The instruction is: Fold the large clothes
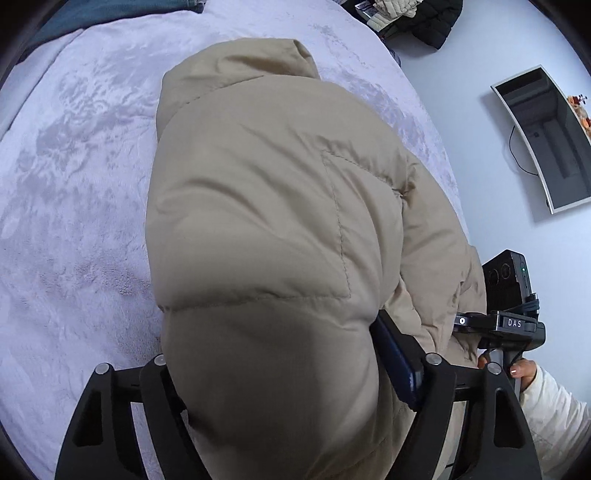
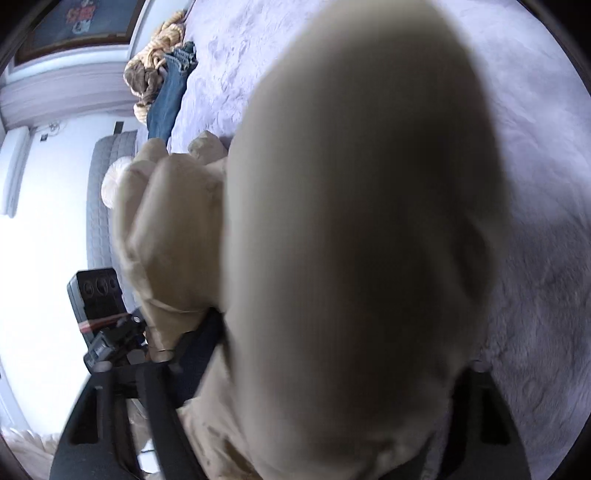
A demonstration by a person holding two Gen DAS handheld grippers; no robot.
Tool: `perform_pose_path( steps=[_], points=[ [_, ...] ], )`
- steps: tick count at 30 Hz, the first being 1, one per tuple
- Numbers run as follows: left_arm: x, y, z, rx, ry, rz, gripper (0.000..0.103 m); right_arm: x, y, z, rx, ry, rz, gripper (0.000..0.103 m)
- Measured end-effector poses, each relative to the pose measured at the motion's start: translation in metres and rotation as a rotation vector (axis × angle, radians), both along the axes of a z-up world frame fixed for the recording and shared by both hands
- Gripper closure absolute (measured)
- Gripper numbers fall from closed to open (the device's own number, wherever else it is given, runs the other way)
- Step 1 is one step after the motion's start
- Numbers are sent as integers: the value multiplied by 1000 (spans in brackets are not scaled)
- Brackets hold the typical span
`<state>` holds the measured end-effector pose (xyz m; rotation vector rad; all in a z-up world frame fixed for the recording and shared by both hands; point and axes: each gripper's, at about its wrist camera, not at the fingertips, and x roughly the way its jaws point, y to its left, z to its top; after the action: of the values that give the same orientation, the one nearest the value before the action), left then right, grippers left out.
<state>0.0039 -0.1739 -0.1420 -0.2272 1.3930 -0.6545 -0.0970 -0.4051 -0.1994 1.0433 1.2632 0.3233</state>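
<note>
A beige puffer jacket with a hood lies on a pale lilac blanket on a bed. My left gripper is shut on the jacket's near edge, with thick padded fabric bulging between its black fingers. My right gripper is shut on another part of the jacket, which fills its view, blurred and very close. The right gripper's body shows at the right of the left wrist view. The left gripper's body shows at the left of the right wrist view.
Dark and cream clothes are piled at the bed's far end. Blue jeans and a tan knit lie at the other edge. A framed mirror hangs on the wall. A grey quilted seat stands beside the bed.
</note>
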Motion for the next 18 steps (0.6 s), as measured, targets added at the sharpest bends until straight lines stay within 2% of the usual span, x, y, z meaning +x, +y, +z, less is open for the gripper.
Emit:
perform_pose_path(
  steps=[2,9,14,15,18],
  points=[
    [0,-6,12,5,-34,-6,26,0,3,9,4,-21,0,56],
    [9,22,56,-42,-103,14,26,14,24,46,-13,-97,30,58],
    [33,73,73,-44,-144,43,26,50,61,62,-28,-142,47,58],
    [33,101,71,-45,-152,46,26,59,71,64,-30,-149,49,58],
    [59,135,65,-32,-163,73,26,86,104,68,-32,-167,52,58]
  ],
)
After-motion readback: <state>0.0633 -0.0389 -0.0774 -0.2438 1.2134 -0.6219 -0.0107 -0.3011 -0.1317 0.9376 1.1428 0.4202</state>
